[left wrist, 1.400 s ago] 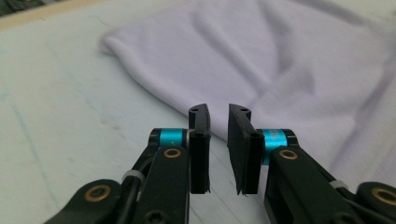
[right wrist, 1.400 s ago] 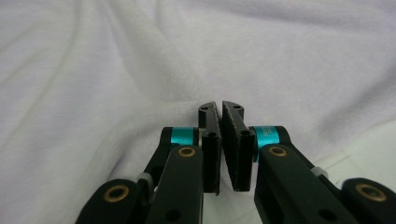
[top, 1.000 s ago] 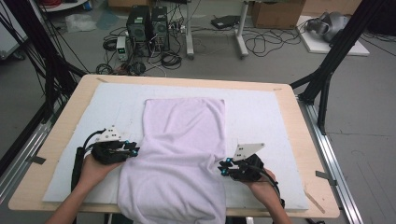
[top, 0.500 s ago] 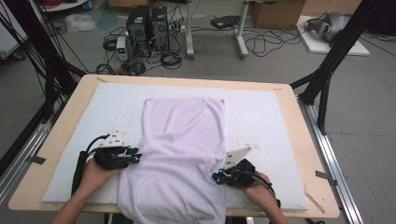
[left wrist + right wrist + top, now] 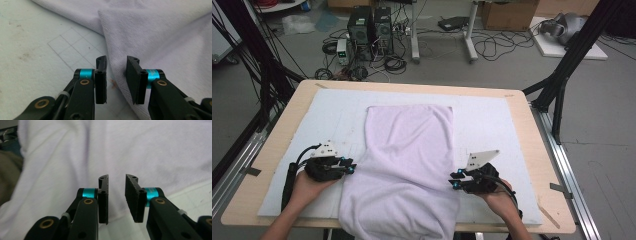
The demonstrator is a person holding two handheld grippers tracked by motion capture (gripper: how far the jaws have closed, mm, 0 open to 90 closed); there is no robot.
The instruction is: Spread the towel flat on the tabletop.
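Down at the near edge, both of my grippers sit at the flanks of the cloth, which lies mid-table on the white mat, folded to a long strip with its near end hanging over the table lip at 6 o'clock.

Left gripper: barely shifted since a second ago, at the cloth's 9 o'clock edge. Jaws parted a little, just closed slightly; the fold edge lies under the gap and against the right pad, nothing pinched.

Right gripper: slid back toward 6 from where it was a second ago, now at the cloth's 4 o'clock edge. Jaws just reopened from shut, a narrow gap with cloth behind it, none caught.

My read: right let go or missed the hem, so no grip on either side yet. Both edges need pinching before any fold or lift.
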